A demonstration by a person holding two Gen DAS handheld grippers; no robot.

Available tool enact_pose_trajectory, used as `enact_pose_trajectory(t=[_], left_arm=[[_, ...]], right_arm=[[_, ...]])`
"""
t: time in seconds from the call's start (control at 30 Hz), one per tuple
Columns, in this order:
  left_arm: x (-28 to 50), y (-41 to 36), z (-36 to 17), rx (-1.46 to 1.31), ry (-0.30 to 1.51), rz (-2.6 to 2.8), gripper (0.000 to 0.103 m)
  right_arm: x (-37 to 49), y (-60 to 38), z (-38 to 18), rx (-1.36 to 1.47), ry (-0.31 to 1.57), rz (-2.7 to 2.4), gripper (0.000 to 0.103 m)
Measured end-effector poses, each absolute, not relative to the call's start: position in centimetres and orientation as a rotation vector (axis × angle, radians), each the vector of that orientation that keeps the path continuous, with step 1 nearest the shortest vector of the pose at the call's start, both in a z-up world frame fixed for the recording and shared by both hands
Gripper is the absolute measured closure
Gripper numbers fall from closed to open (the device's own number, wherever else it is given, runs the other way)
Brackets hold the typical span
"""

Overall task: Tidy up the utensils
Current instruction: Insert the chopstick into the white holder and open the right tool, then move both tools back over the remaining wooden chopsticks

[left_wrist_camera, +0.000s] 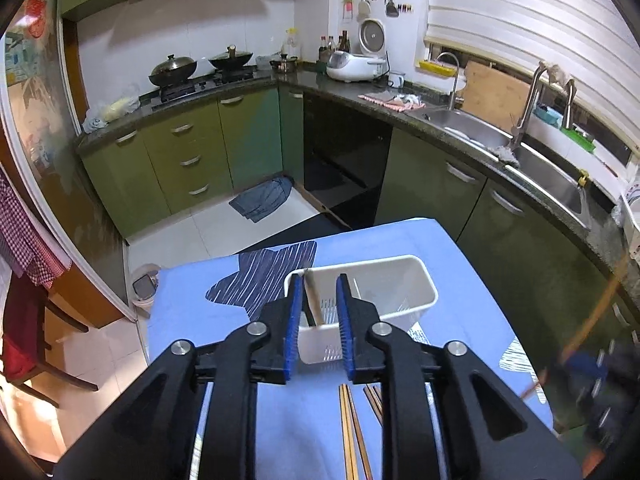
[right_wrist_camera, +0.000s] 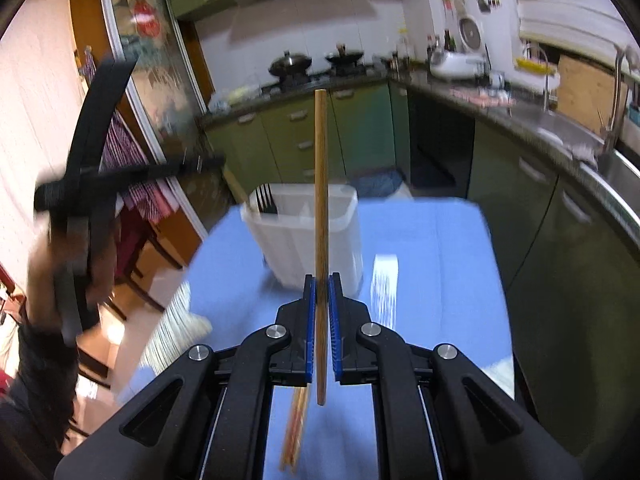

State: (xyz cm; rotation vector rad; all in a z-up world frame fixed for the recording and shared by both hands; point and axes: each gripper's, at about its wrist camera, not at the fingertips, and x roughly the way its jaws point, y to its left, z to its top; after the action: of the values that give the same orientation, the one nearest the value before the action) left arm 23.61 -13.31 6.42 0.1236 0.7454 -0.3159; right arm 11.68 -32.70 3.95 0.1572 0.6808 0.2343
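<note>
A long round light-brown wooden chopstick (right_wrist_camera: 321, 208) stands almost upright between the blue pads of the right gripper (right_wrist_camera: 322, 280), whose jaws are closed tight on it near its lower part; its top end rises in front of the green cabinets. Behind the stick, on the light-blue tablecloth (right_wrist_camera: 432, 240), sits the white rectangular plastic utensil basket (right_wrist_camera: 304, 240) (this view is blurred, so the basket's contents are not clear).

In the left wrist view the left gripper (left_wrist_camera: 319, 280) hovers over the near end of the same basket (left_wrist_camera: 404, 284), its jaws apart with a wide gap and gripping nothing. A utensil with a grey handle (left_wrist_camera: 311, 300) leans inside the basket, seen between the fingers. More brown wooden chopsticks (left_wrist_camera: 352, 432) lie flat on the cloth below the gripper.
</note>
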Motion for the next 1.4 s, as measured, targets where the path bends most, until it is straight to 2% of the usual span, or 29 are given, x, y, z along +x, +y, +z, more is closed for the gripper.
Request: enact_pose_trajectory(t=[0.17,0.3,0.4,0.63,0.77,0.83,1.17,1.33,1.4], left_arm=[[20.9,-11.9,6.8,0.136,0.728,-0.324,0.083],[19.2,-10.8,6.4,0.143,0.741,-0.327,0.077],[18.4,-10.2,5.7,0.154,0.757,-0.325,0.076],[17.7,-9.5,3.6,0.169,0.808,-0.322,0.076],[17.8,-10.0,1.4,0.174,0.873,-0.342,0.076],[17.9,-10.5,0.3,0.169,0.912,-0.356,0.076],[17.5,-13.9,-6.0,0.199,1.097,-0.422,0.076],[17.1,-15.2,-10.4,0.228,1.225,-0.429,0.076],[17.1,-15.6,-11.4,0.238,1.247,-0.417,0.08]], right_arm=[[15.0,-32.6,8.5,0.197,0.564,0.21,0.096],[18.8,-32.5,10.3,0.22,0.482,0.149,0.096],[21.9,-32.1,9.5,0.212,0.472,0.09,0.096],[26.1,-30.5,3.8,0.191,0.62,0.094,0.095],[25.9,-29.9,2.0,0.154,0.67,0.102,0.095],[25.5,-29.9,1.9,0.15,0.684,0.11,0.078],[17.5,-30.9,1.7,0.115,0.703,0.163,0.078],[13.4,-31.5,-3.6,0.089,0.848,0.204,0.078],[12.3,-31.9,-5.4,0.088,0.882,0.203,0.078]])
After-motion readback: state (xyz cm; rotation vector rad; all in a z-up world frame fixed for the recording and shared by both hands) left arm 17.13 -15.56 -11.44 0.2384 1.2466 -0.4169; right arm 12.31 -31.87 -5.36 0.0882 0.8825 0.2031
